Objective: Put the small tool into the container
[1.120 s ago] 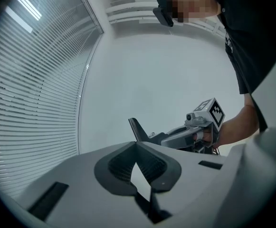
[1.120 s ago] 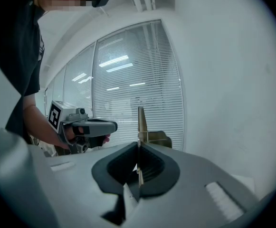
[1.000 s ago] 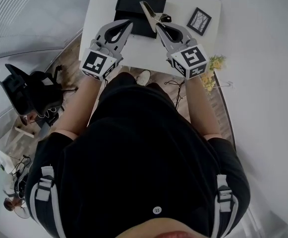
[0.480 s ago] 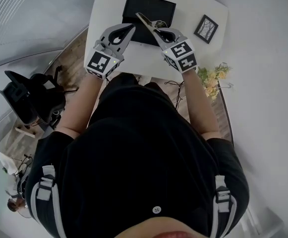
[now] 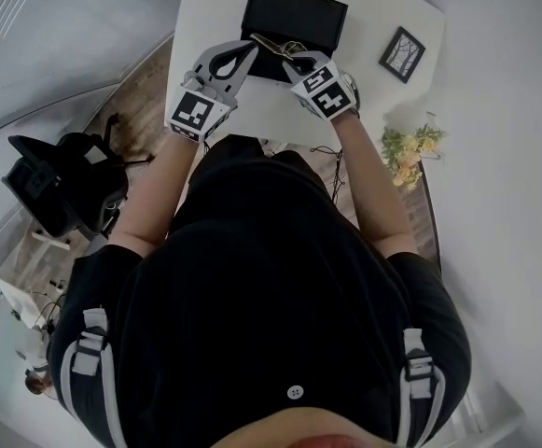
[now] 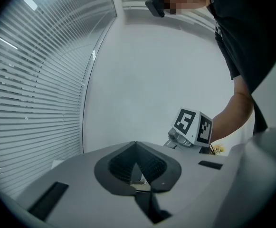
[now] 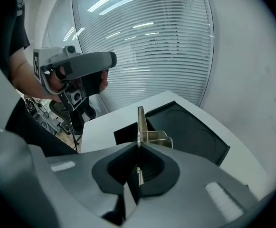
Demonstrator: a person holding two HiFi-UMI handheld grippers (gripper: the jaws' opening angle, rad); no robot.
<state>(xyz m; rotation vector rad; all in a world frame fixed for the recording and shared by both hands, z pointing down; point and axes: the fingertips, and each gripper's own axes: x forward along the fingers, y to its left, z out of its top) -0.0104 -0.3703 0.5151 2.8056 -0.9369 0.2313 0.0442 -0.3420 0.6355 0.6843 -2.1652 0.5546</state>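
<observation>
Right gripper [image 7: 138, 151] is pinched fully shut on the clip [image 7: 140, 125]. In its view I see the clip's long axis running straight out from the jaws toward the tray [image 7: 195, 134]. In the head view the clip points to the upper left, over the tray's near edge at top centre. Left gripper [image 6: 137, 145] is closed too, holding nothing. I count one clip, one tray, two grippers and one picture frame [image 5: 402, 54] on one table [image 5: 205, 26].

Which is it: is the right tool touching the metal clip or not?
Touching. The right gripper view shows the right tool shut on the clip, with its jaws pressed against the clip's flat metal from both sides.
</observation>
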